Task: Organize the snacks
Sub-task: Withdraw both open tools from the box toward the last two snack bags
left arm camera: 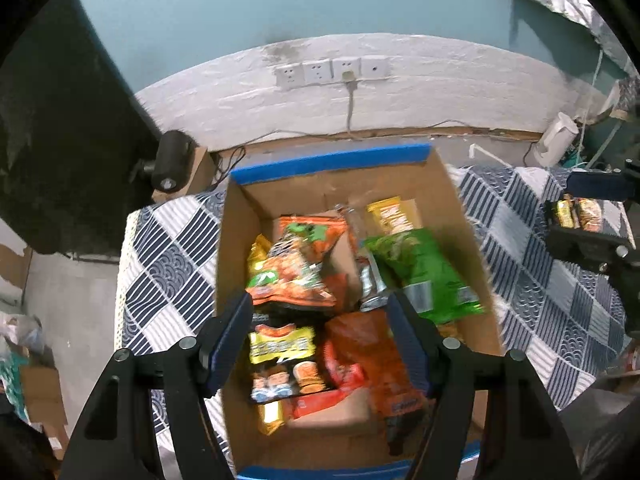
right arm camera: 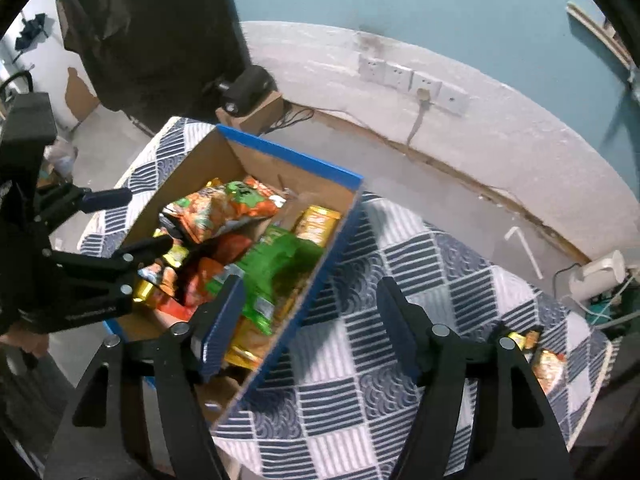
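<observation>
Both claws wide, holding nothing: left claw [left arm camera: 320,344] over snack packets [left arm camera: 304,272] heaped in cardboard box [left arm camera: 452,196]; right claw [right arm camera: 310,320] straddling box wall. I worry green packet [right arm camera: 276,268] slides out, lowering claw snags rim, two leftover packets [right arm camera: 538,354] on surface missed.

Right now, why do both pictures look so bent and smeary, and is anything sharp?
Left wrist view: the fisheye lens bows the wall and darkens the corners; the snack packets in the cardboard box are motion-smeared, while the left gripper stays fairly crisp. Right wrist view: same curved edges; the green packet is blurred, the checked cloth somewhat clearer, the right gripper sharp. Lighting is dim and flat, without glare.
</observation>
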`<control>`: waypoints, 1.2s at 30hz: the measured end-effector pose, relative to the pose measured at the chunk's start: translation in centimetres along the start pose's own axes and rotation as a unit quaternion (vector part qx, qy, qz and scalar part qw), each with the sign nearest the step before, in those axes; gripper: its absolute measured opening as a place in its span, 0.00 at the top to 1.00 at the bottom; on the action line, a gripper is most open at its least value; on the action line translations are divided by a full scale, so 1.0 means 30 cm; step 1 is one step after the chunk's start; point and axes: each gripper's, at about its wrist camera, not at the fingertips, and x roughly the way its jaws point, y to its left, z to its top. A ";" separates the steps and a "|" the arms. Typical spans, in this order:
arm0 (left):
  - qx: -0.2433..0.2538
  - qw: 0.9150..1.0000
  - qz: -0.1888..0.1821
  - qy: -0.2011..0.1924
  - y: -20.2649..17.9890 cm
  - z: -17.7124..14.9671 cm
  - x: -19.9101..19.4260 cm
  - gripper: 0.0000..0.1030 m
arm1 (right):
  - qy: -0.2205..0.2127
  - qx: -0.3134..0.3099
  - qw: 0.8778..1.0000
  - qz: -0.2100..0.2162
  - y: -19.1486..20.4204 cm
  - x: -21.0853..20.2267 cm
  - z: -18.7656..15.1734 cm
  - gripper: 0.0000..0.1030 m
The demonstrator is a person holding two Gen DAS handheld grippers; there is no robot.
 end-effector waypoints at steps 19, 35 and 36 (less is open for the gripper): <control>0.109 0.992 -0.047 -0.033 -0.427 0.055 -0.079 0.26 | -0.011 0.046 0.997 -0.063 -0.312 -0.130 -0.276 0.30; 0.205 0.977 -0.058 -0.029 -0.738 0.112 -0.058 0.21 | 0.000 0.140 0.987 -0.081 -0.682 -0.184 -0.498 0.30; 0.212 0.975 -0.061 -0.029 -0.755 0.119 -0.052 0.20 | 0.003 0.145 0.986 -0.081 -0.707 -0.180 -0.508 0.30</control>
